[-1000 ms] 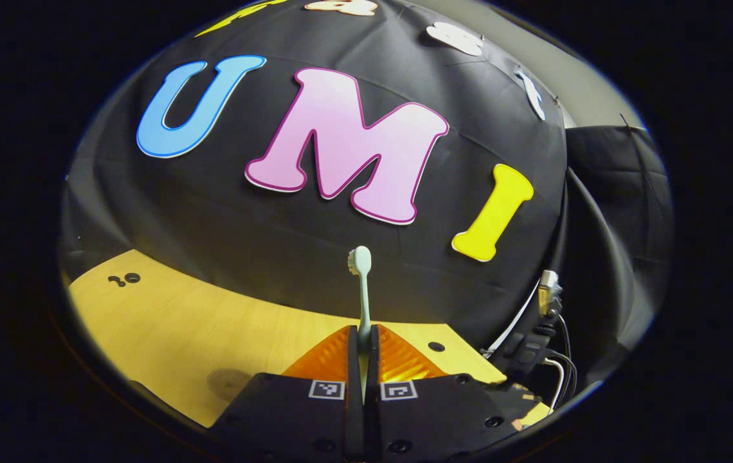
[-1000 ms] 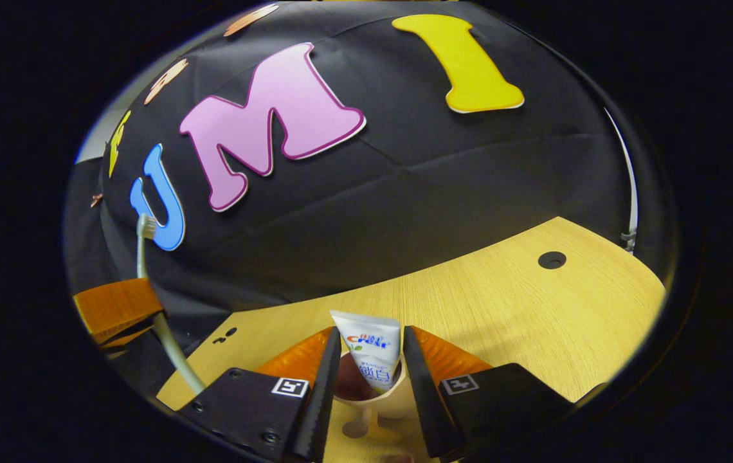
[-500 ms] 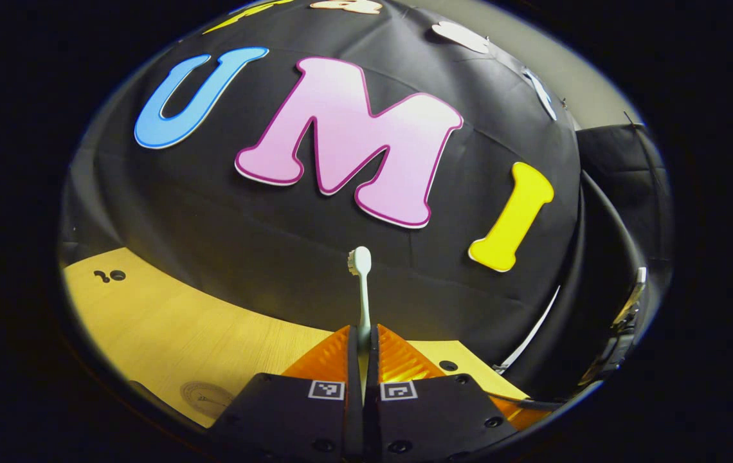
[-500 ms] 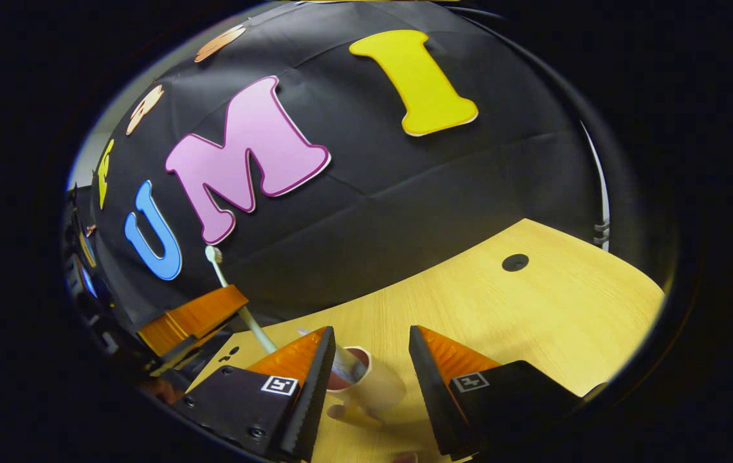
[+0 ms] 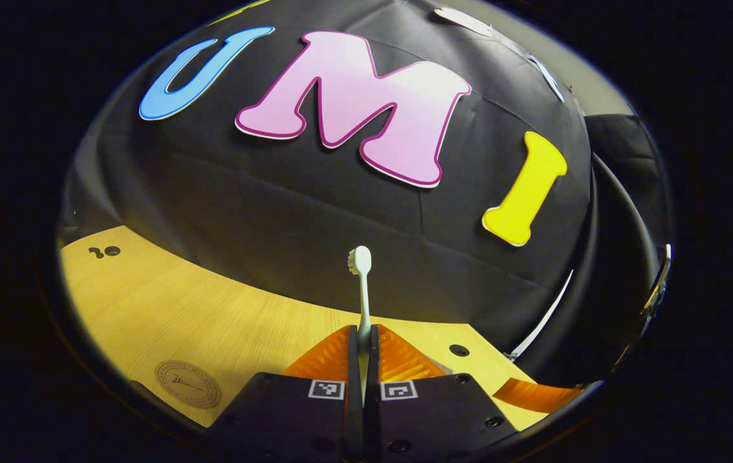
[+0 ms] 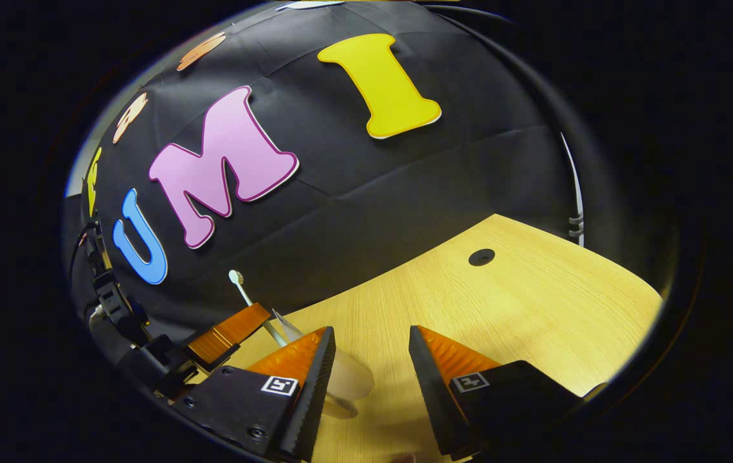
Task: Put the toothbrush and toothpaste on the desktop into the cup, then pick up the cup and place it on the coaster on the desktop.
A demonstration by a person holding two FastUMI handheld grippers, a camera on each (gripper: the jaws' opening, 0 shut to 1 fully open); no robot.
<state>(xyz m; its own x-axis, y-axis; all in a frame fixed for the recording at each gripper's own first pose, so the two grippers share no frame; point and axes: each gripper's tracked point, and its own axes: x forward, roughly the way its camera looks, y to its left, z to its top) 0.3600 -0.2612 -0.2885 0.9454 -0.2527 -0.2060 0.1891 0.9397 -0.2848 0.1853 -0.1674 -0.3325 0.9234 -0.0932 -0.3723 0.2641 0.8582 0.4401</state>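
In the left gripper view we see our left gripper (image 5: 364,334) squeezing the toothbrush (image 5: 361,289) (brush end up) and the coaster (image 5: 188,384). The right gripper view shows our right gripper (image 6: 370,360) spread apart, the cup (image 6: 347,382) beside one finger.

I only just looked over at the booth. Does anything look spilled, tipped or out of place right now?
Nothing stands out. The left gripper grips the toothbrush upright, head up. The cup stands on the desktop beside the open right gripper, the toothpaste poking from it. The coaster lies flat.
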